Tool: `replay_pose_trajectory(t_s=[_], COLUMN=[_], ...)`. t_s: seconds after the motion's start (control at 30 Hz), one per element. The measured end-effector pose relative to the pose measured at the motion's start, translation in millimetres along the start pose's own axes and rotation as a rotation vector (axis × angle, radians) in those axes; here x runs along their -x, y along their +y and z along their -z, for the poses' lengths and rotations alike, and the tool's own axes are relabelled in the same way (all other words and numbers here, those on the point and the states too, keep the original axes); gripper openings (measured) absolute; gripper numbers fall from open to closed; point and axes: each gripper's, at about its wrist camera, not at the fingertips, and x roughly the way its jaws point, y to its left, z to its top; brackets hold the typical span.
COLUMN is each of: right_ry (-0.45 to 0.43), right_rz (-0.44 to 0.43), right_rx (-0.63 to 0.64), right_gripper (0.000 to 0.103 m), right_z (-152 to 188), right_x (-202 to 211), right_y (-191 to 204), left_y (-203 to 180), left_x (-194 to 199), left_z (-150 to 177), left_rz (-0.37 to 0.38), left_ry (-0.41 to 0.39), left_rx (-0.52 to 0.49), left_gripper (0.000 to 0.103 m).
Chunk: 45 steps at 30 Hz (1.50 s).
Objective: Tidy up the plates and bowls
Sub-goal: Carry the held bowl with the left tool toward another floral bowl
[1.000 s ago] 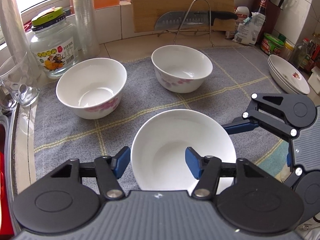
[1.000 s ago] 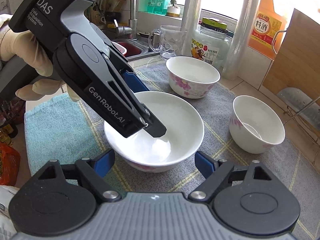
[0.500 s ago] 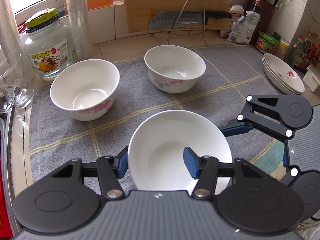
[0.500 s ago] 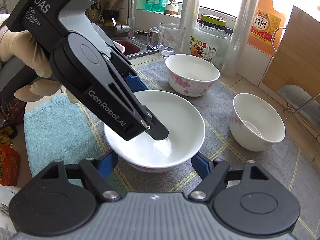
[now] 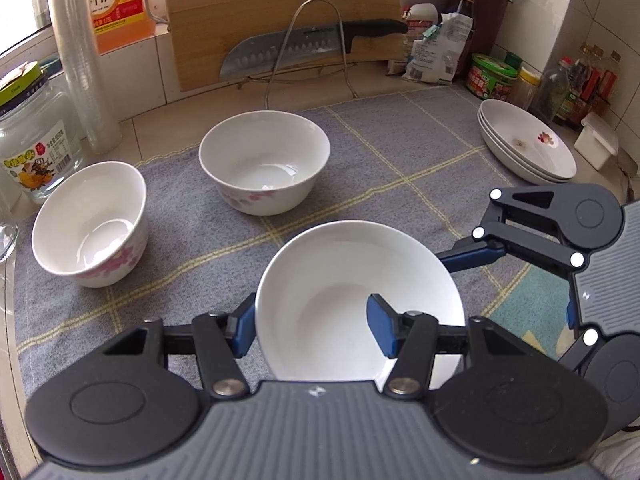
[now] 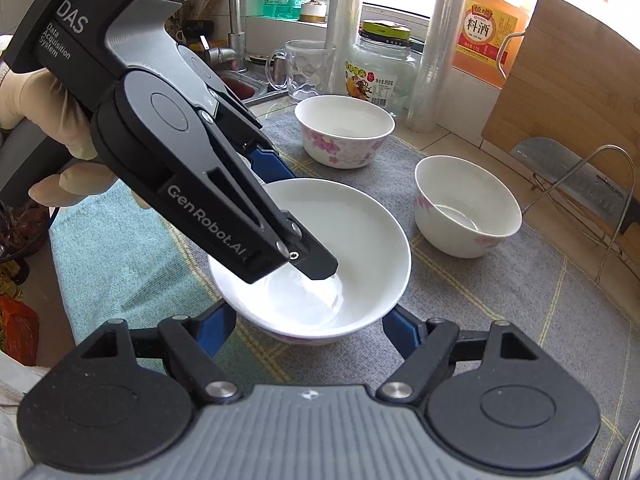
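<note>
A white bowl (image 5: 356, 300) sits nearest me on the grey checked mat (image 5: 400, 168). My left gripper (image 5: 312, 326) is shut on its near-left rim, one blue finger outside the wall, the other inside. In the right wrist view the same bowl (image 6: 360, 232) lies between the spread fingers of my right gripper (image 6: 308, 330), which is open beside its base. Two more floral bowls (image 5: 264, 160) (image 5: 90, 222) stand farther back. A stack of plates (image 5: 528, 148) rests at the mat's right edge.
A glass jar (image 5: 32, 132), film rolls (image 5: 80, 52) and a cooking wine bottle (image 5: 116, 0) line the back left. A cutting board (image 5: 280, 12) with a knife (image 5: 304, 46) on a wire rack stands behind. Condiment jars (image 5: 494, 76) crowd the back right. A teal cloth (image 6: 116, 248) lies by the mat.
The left gripper closed on the near bowl's rim and the bowl has risen and tilted a little. The right gripper stayed open close under the bowl.
</note>
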Motion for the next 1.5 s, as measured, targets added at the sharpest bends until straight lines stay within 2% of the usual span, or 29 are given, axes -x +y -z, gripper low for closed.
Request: replay_pose_trajectory(t_s=[0.6,0.87,1.3,1.4,1.43,1.5], right_ry=[0.039,0.047,0.048,0.048,0.047,0.039], right_rz=[0.140,0.140,0.128,0.130,0.130,0.132], right_rx=[-0.128,-0.162,-0.158,-0.156,-0.157,-0.155], right_gripper=[0.084,0.084,0.084,0.084,0.084,0.087], right_z=[55,67,67,67,67,68], right_x=[44,41,38,37,37,37], right_y=[-59,-73,-72,-72,-71,-71], left_y=[-74,-79,-77,-78,-78,-78], left_x=[-51,-61,-62,-62,-62,-59], left_z=[-46,-51,-47,-46,-46,-46], left_rz=[0.105,0.107,0.103,0.100,0.101,0.089], left_ry=[-0.006,-0.002,-0.002,-0.005,-0.007,-0.021], left_rx=[-0.144,-0.141,-0.110,-0.114,-0.114,-0.104], left_gripper=[0.056,0.056,0.056,0.058,0.063,0.080])
